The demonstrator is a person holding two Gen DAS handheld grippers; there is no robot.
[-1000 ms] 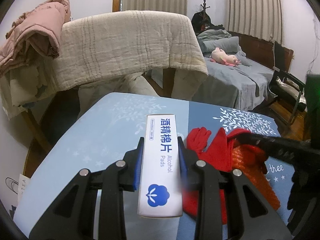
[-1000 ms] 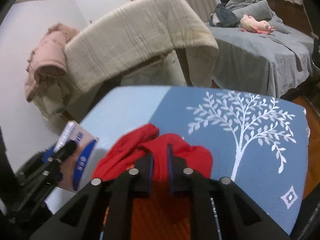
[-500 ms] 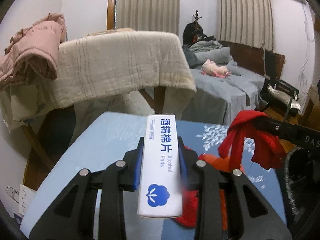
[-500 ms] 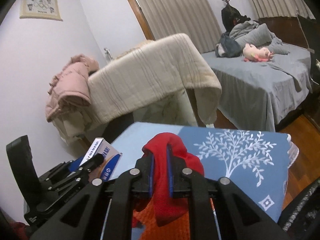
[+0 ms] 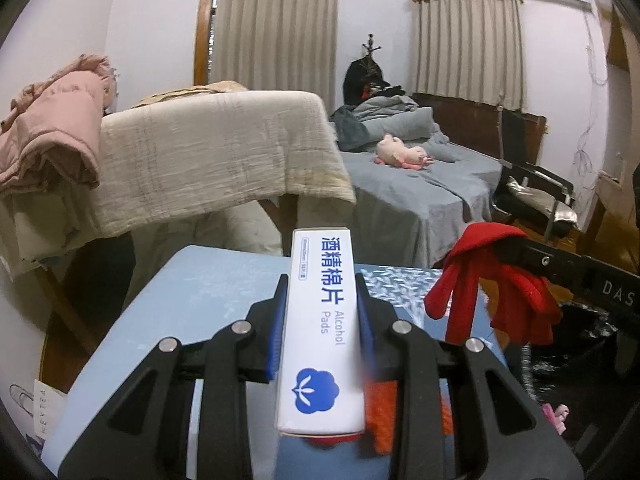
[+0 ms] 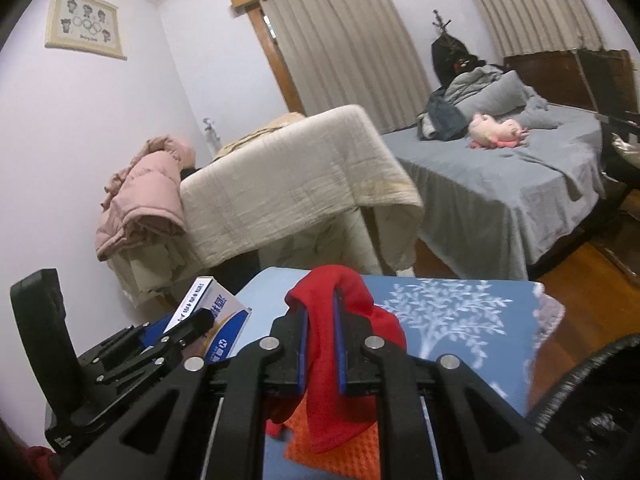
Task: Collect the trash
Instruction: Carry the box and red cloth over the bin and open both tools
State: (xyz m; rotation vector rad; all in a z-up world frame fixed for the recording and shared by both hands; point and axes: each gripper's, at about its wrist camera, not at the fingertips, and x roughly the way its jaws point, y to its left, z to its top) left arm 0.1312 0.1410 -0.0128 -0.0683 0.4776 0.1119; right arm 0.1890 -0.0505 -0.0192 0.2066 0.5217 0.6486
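Note:
My left gripper (image 5: 321, 300) is shut on a white alcohol pads box (image 5: 323, 332) with blue print, held above the blue table (image 5: 192, 296). The same box (image 6: 216, 312) shows at lower left in the right wrist view, in the left gripper (image 6: 188, 328). My right gripper (image 6: 320, 312) is shut on a red glove (image 6: 340, 320), lifted off the table. From the left wrist view that glove (image 5: 492, 292) dangles at the right. An orange cloth (image 6: 340, 448) lies on the table beneath the glove.
A black bin (image 6: 592, 400) with a dark liner stands at the table's right edge. Beyond the table are a chair draped in a beige blanket (image 5: 216, 152), a pink jacket (image 5: 52, 132), and a grey bed (image 5: 420, 192). Wooden floor (image 6: 580, 272) lies to the right.
Both grippers have risen from the table. The red glove came up off the surface with the right gripper and now hangs free. The box stays clamped in the left.

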